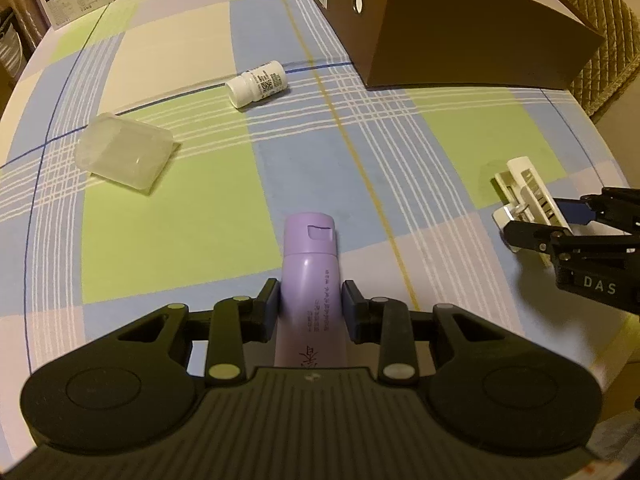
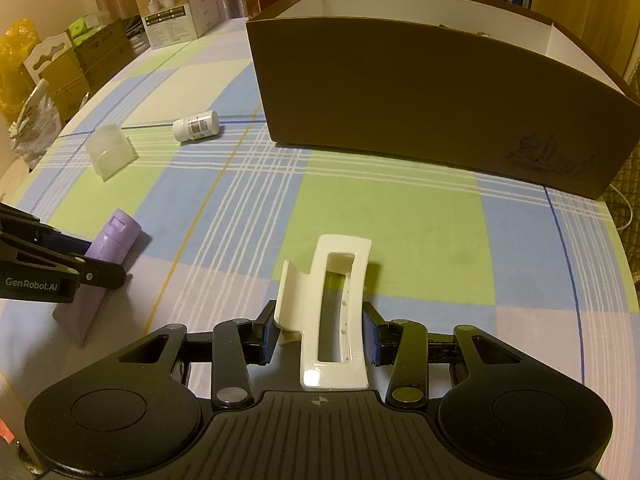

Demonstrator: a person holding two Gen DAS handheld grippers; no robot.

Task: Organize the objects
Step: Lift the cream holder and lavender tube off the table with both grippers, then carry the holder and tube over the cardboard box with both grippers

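A purple tube (image 1: 310, 280) with a flip cap lies along my left gripper (image 1: 311, 306), whose blue pads are shut on its body; its cap points toward the far side. In the right wrist view the purple tube (image 2: 114, 238) sits low on the tablecloth inside the left gripper (image 2: 76, 254). My right gripper (image 2: 319, 336) is shut on a white hair claw clip (image 2: 334, 308), which also shows as the clip (image 1: 528, 188) in the right gripper (image 1: 554, 222). An open brown cardboard box (image 2: 440, 92) stands beyond, the same box (image 1: 460, 40).
A white pill bottle (image 1: 258, 82) (image 2: 196, 125) lies on its side mid-table. A translucent plastic container (image 1: 124, 150) (image 2: 109, 152) rests to the left. Cartons (image 2: 176, 8) crowd the table's far left edge. A quilted chair back (image 1: 592, 20) stands at right.
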